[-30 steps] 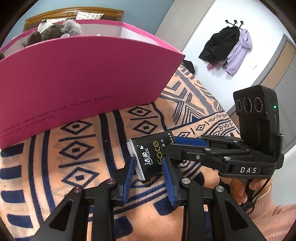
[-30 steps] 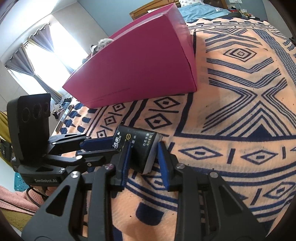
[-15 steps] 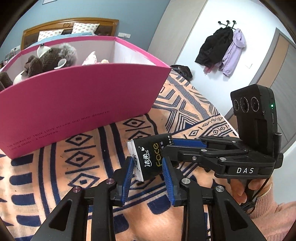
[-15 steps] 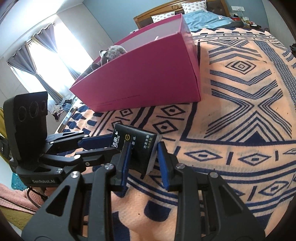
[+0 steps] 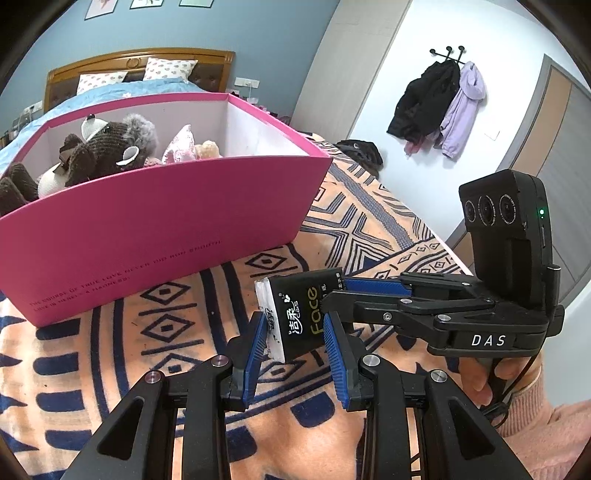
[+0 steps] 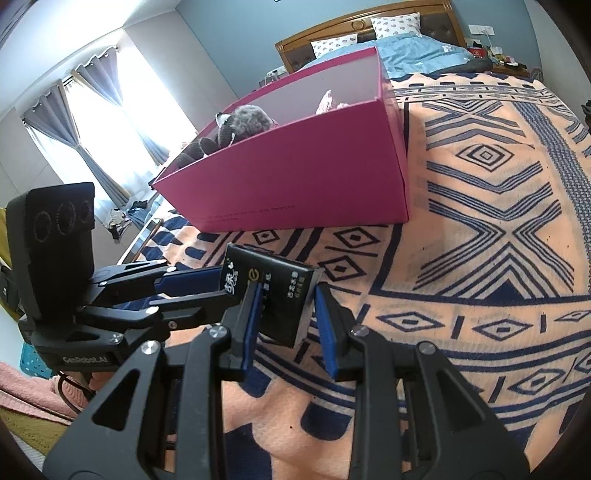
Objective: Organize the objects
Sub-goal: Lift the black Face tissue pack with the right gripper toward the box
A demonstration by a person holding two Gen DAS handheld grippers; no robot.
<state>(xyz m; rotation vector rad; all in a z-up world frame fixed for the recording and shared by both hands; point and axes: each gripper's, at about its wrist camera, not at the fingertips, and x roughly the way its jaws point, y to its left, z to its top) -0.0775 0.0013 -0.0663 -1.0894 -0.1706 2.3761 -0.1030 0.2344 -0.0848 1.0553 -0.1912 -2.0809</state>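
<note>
Tissue pack (image 5: 300,314), black, is clamped at both ends: left gripper (image 5: 295,345) pinches one end, right gripper (image 6: 286,314) the other, blue pads pressed on it. Pack hangs clear above the patterned orange-and-navy blanket (image 6: 480,258). Beyond it sits an open pink box (image 5: 159,218) on the blanket, with a brown plush toy (image 5: 107,147) inside. Bed headboard (image 5: 136,61) furthest back.

Blue wall (image 5: 221,33), wooden headboard (image 5: 140,61), 2 pillows (image 5: 168,68). White wall (image 5: 498,33) with coat hooks (image 5: 448,51). Curtained windows (image 6: 92,122), bright daylight.
</note>
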